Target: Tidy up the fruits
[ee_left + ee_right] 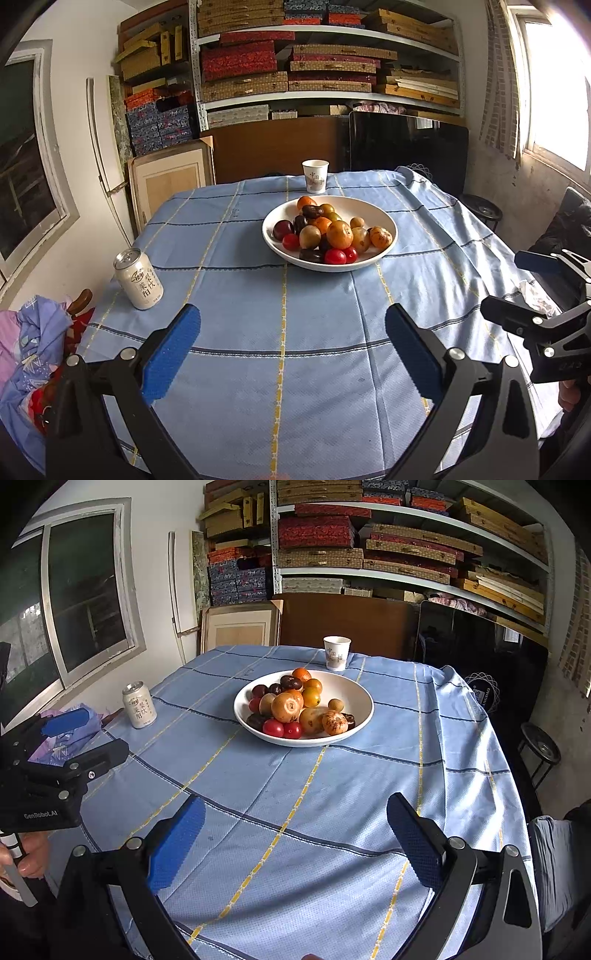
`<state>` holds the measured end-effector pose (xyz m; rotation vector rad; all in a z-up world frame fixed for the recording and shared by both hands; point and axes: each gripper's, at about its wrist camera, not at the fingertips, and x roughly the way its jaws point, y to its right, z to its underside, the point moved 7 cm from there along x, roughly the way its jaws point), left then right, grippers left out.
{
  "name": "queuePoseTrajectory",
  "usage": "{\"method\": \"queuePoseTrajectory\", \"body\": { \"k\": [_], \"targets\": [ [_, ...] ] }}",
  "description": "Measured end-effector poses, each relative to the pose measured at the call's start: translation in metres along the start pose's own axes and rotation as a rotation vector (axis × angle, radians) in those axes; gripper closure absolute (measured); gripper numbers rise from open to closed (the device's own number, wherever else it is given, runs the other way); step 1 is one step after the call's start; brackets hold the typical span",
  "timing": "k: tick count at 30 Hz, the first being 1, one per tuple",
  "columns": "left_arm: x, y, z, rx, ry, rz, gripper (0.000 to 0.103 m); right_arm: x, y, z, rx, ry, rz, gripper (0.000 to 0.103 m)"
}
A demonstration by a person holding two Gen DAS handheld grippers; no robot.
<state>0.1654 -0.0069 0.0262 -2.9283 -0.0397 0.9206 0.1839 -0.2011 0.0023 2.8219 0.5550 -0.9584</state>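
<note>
A white bowl (384, 216) stands mid-table, piled with several fruits: oranges (340, 234), red tomatoes (335, 256), dark plums (283, 229) and brown kiwis (309, 237). It also shows in the right wrist view (360, 696), with the fruit pile (286, 707) inside. My left gripper (293, 326) is open and empty, over the cloth well short of the bowl. My right gripper (295, 818) is open and empty, also short of the bowl. Each gripper shows in the other's view: the right one (517, 284) and the left one (88, 734).
A drink can (138, 278) stands at the table's left edge, also in the right wrist view (139, 705). A paper cup (314, 176) stands behind the bowl. The blue checked tablecloth (258, 369) covers the table. A stool (541, 747) is at the right, cloth bundles (33, 339) at the left.
</note>
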Motion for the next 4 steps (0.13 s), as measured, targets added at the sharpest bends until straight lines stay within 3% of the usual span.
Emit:
{"method": "queuePoseTrajectory", "body": {
  "k": [4],
  "targets": [
    [0.0026,-0.0057,0.0012,-0.019,-0.010,0.006,0.005,0.0000,0.0000,-0.0002,0.000,0.001,-0.001,0.004]
  ]
}}
